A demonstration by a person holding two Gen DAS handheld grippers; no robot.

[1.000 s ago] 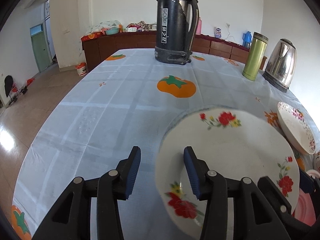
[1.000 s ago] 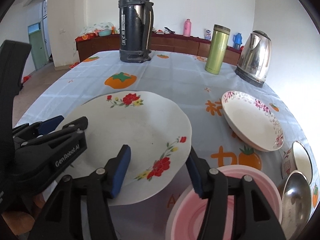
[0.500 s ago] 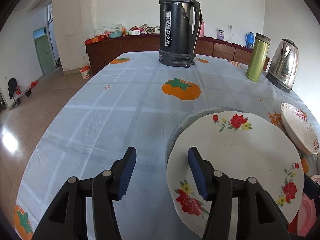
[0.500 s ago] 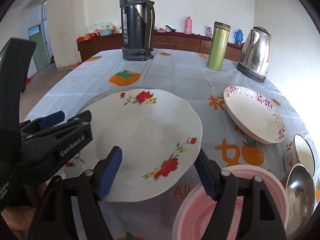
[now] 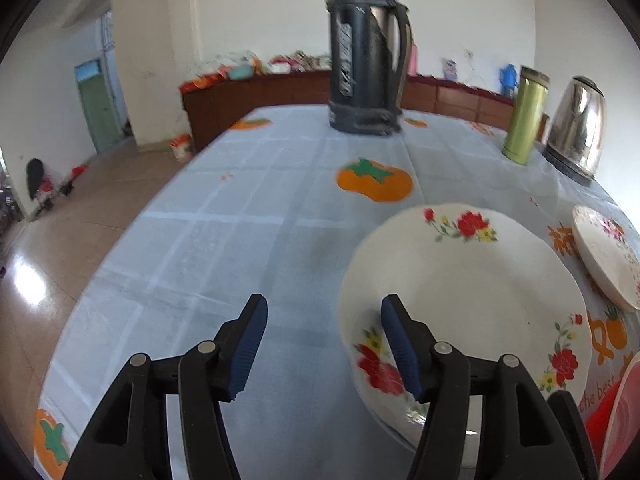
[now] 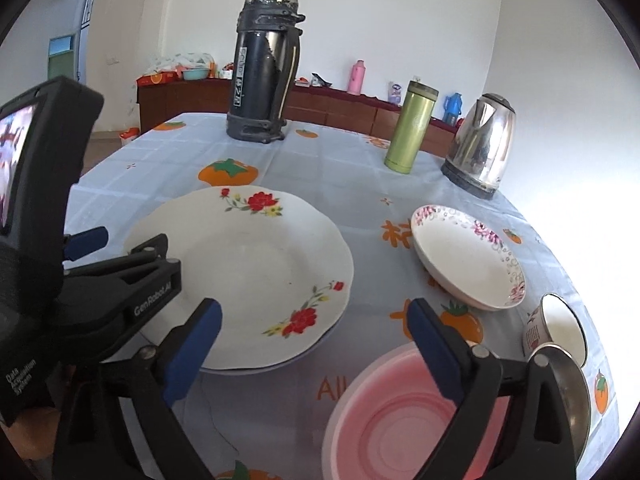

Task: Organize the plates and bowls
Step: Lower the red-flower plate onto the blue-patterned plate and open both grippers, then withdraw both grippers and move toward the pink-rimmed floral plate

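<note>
Counter (image 6: 328, 176) w/ pale checked cloth & orange fruit prints carries everything.

Left gripper (image 5: 320, 344) sits low at near left, pointing fwd; in right wrist view it lies over the near-left rim of the big red-flower plate (image 6: 248, 276). Right gripper (image 6: 312, 344) hovers near, above the gap btw that plate & the pink basin (image 6: 400, 416).

Around: black thermos (image 6: 264, 68) far centre, green flask (image 6: 410, 126) & steel kettle (image 6: 480, 144) far right. Big plate is centre, seems to rest on another plate whose edge peeks out at its near side. Pink-rimmed plate (image 6: 468, 256) to its right, apart. Steel bowl (image 6: 568, 392) & small white cup (image 6: 560, 328) near right edge, partly behind right gripper.

Left jaws spread wide; right one overlaps plate rim, contact unclear, nothing pinched. Right jaws spread wide, empty.
</note>
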